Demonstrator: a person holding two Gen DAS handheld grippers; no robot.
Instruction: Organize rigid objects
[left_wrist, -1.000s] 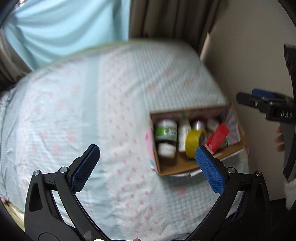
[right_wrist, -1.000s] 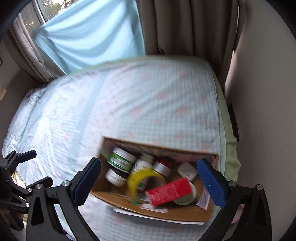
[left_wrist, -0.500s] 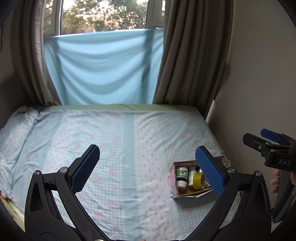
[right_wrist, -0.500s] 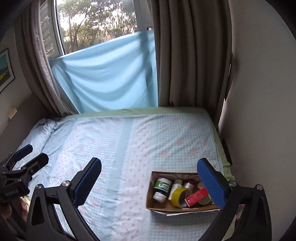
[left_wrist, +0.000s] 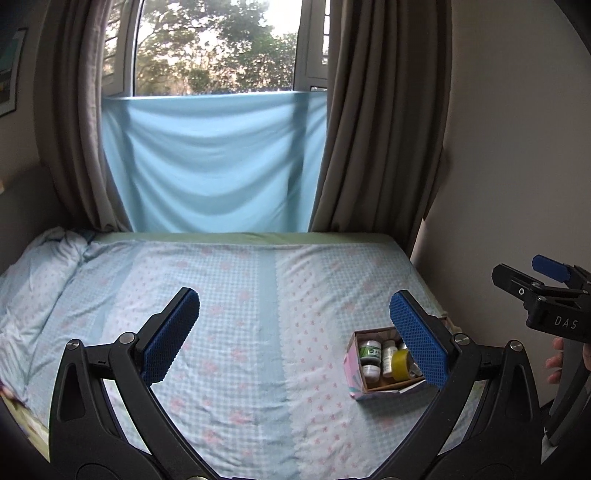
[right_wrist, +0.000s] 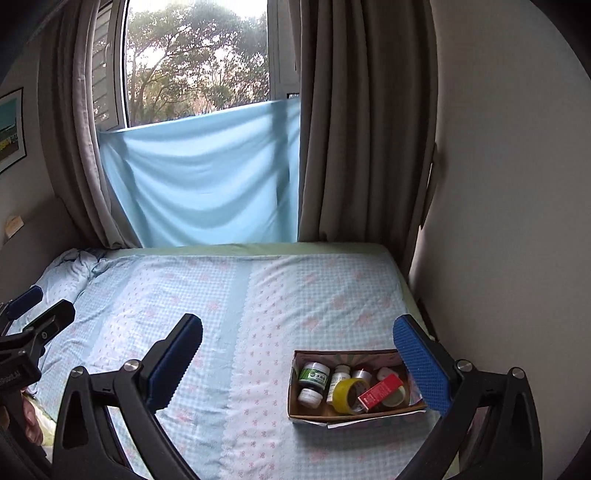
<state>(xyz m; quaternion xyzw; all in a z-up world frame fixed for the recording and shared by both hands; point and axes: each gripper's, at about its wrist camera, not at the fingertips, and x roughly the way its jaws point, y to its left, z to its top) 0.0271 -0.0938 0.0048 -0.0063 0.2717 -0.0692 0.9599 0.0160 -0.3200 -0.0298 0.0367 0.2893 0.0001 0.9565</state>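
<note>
Your open brown cardboard box (right_wrist: 354, 410) of jars and tape sits low-right on the bed (right_wrist: 229, 332). The right gripper (right_wrist: 295, 354) is nearer; the left gripper (left_wrist: 291, 325) is further off. Both jaws apart, empty.

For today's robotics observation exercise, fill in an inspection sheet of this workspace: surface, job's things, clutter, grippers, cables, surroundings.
Surface: bed with a blue checked sheet, fairly smooth.
Job's things: box near the bed's right edge, holding a green jar, white bottle, yellow tape, red carton and other small containers.
Clutter: crumpled bedding at the far left corner.
Grippers: left gripper and right gripper both open, empty, above the bed.
Cables: nothing seen.
Surroundings: window, curtains, blue cloth, wall.
</note>
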